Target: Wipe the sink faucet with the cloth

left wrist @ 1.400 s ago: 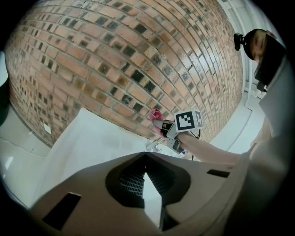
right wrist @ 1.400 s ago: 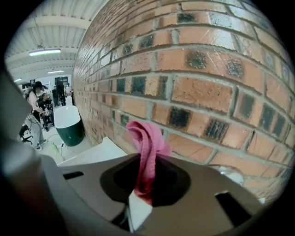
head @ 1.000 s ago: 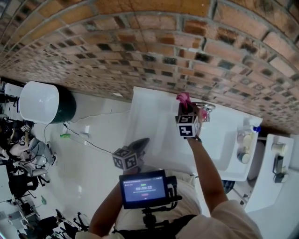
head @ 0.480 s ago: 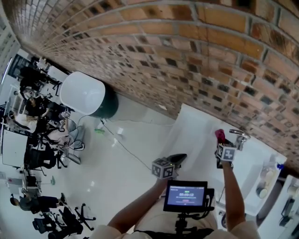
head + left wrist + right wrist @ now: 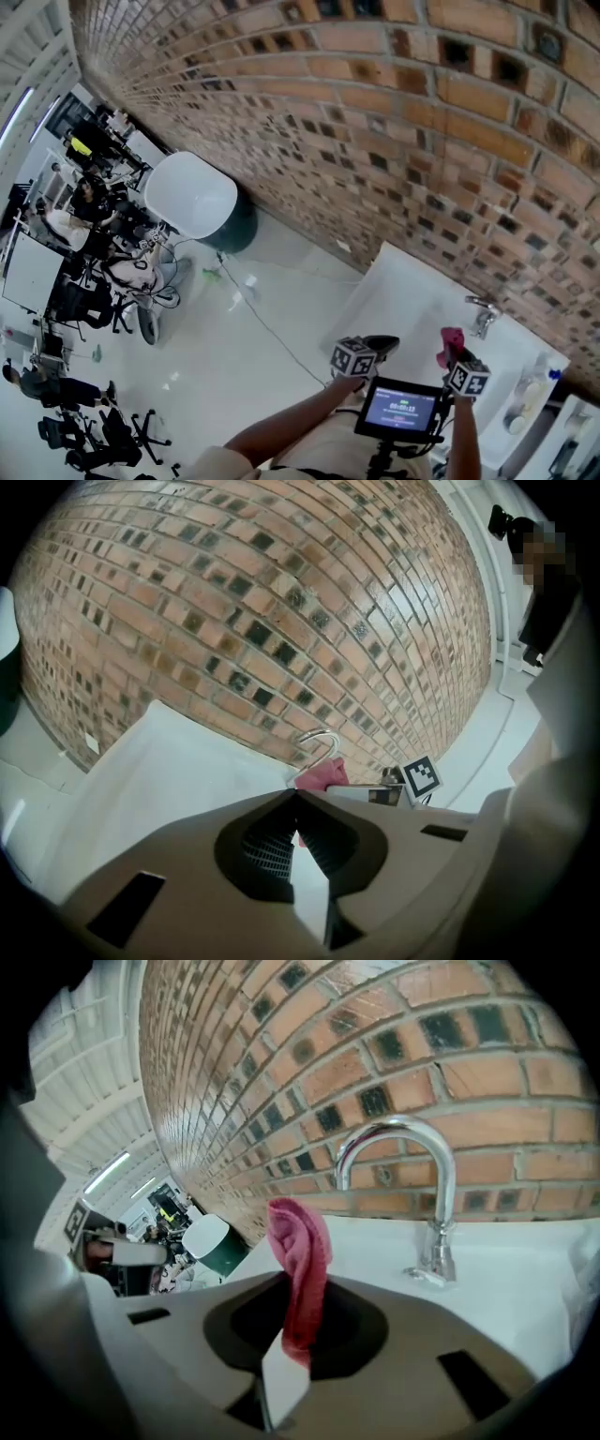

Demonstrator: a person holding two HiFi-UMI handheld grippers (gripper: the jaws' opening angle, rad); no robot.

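Note:
A chrome faucet (image 5: 483,314) curves up at the back of the white sink (image 5: 403,291), below the brick wall. My right gripper (image 5: 457,361) is shut on a pink cloth (image 5: 451,343) and holds it a little in front of the faucet, apart from it. In the right gripper view the cloth (image 5: 298,1260) stands up out of the shut right gripper (image 5: 286,1330), left of the faucet (image 5: 412,1162). My left gripper (image 5: 378,346) hangs over the sink's front left part. In its own view the left gripper (image 5: 297,797) is shut with nothing in it, and the faucet (image 5: 321,742) and cloth (image 5: 324,775) lie beyond.
A white bin on a dark green base (image 5: 195,199) stands on the floor left of the sink. Bottles (image 5: 525,398) sit on the sink's right end. A screen (image 5: 403,410) is mounted below my chest. A cable (image 5: 272,328) runs across the floor. Chairs and people fill the far left.
The head view has swung up and left, so the sink now sits low at the right. The right gripper with the cloth has drawn back from the faucet. The left gripper stays shut.

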